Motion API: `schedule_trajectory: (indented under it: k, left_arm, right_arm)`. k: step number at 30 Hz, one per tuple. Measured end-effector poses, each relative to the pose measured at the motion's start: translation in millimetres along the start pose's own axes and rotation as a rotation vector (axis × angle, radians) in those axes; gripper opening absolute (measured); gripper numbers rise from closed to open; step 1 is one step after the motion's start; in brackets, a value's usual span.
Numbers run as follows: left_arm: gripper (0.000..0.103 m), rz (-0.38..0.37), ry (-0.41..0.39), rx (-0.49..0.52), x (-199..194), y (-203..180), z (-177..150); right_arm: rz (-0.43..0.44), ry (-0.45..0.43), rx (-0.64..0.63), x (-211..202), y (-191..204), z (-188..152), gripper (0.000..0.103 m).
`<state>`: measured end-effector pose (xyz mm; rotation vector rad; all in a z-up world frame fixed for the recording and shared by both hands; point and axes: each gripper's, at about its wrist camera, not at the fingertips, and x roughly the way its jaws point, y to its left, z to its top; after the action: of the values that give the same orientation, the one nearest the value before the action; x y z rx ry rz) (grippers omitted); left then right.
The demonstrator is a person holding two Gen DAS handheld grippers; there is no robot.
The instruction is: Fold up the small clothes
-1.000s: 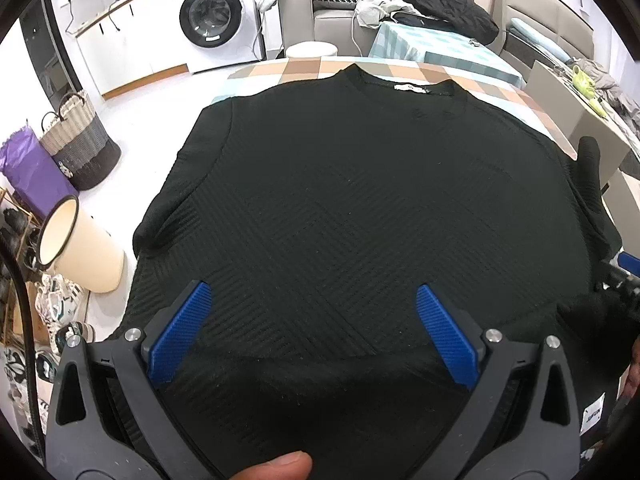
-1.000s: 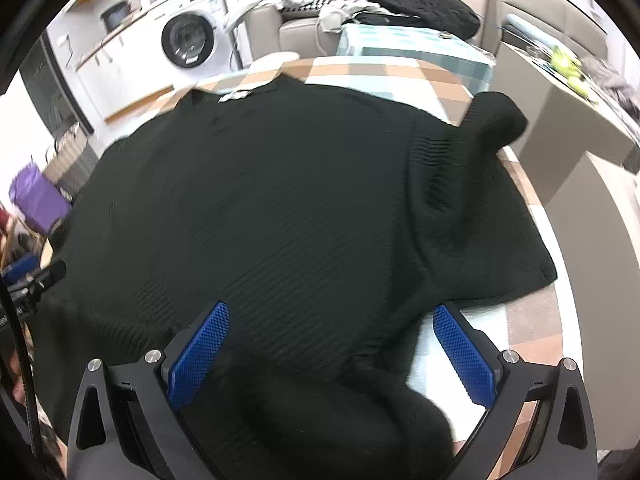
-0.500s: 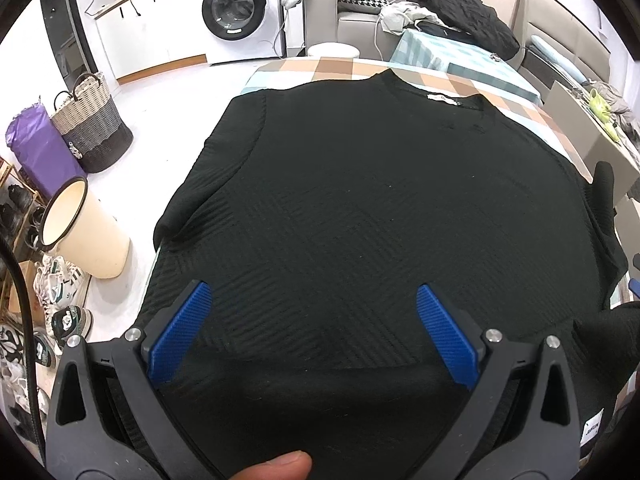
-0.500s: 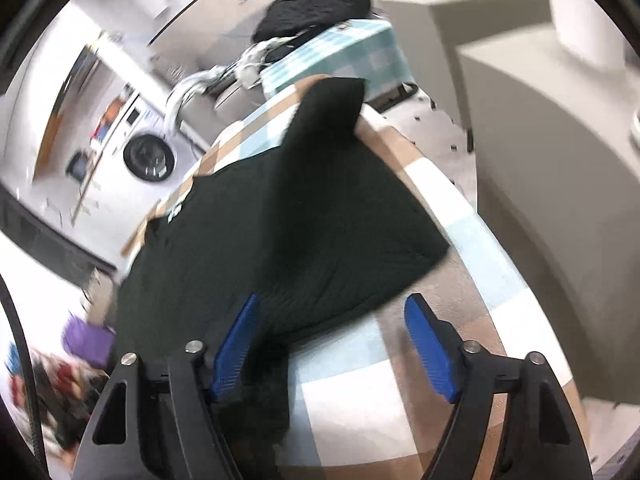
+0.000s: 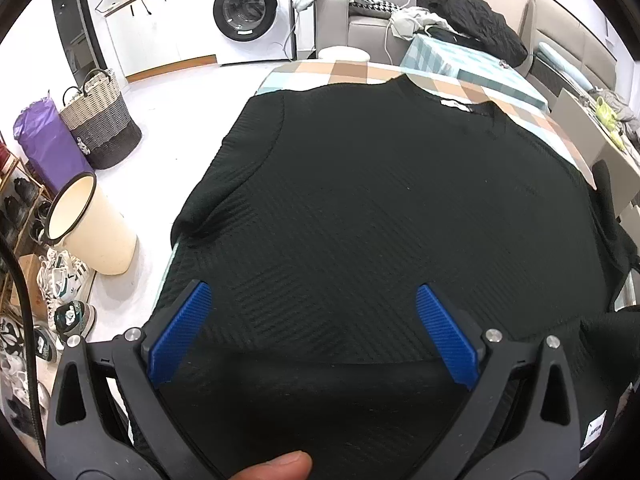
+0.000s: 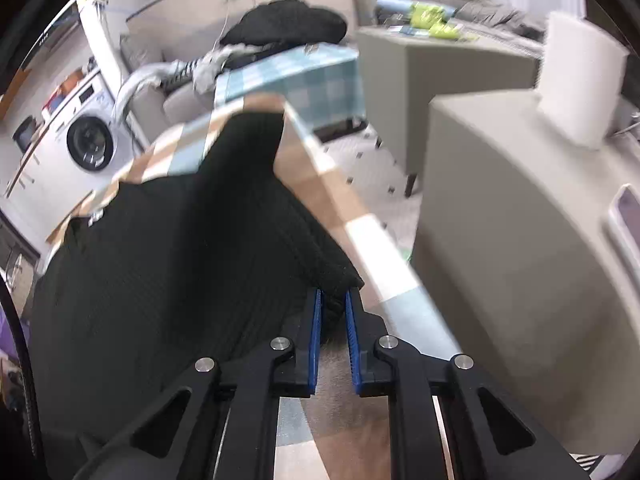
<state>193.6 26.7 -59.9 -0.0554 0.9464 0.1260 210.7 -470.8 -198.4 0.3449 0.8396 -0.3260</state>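
A black knit sweater (image 5: 380, 208) lies spread flat on a checked tablecloth (image 5: 352, 72), its collar with a white label at the far end. My left gripper (image 5: 312, 304) hovers open over the sweater's near hem, blue pads wide apart, nothing between them. In the right wrist view the sweater (image 6: 168, 264) fills the left side, one sleeve reaching up toward the table's far corner. My right gripper (image 6: 333, 300) is closing at the sweater's right bottom corner, and its blue pads pinch the black fabric there.
The table's right edge (image 6: 384, 248) runs beside a grey cabinet (image 6: 520, 240). A cream bin (image 5: 88, 224), shoes, a woven basket (image 5: 100, 124) and a purple bag stand on the floor to the left. A washing machine (image 5: 248, 12) and a sofa with clothes lie beyond.
My right gripper swung right to the sweater's bottom right corner, rolled, and closed from wide open onto the fabric. The left gripper drifted slightly, staying open.
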Motion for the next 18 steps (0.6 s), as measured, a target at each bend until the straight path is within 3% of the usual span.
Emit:
schedule_trajectory:
  k: [4, 8, 15, 18]
  left_arm:
    - [0.102, -0.004, -0.010, -0.019, -1.7, 10.1, -0.9]
    - [0.102, -0.009, -0.014, -0.041, -2.7, 19.6, -2.4]
    - [0.102, -0.013, -0.031, -0.090, -6.0, 38.2, -1.7]
    - [0.102, -0.006, -0.038, -0.116, -7.5, 49.1, -0.6]
  right_arm:
    - [0.070, -0.083, 0.044, -35.8, -7.7, 4.2, 0.011]
    - [0.159, -0.140, 0.001, -67.5, 10.6, 15.2, 0.011]
    - [0.343, -0.168, -0.224, -104.7, 114.8, 22.3, 0.011]
    - [0.448, -0.119, -0.326, -107.9, 165.4, 9.8, 0.011]
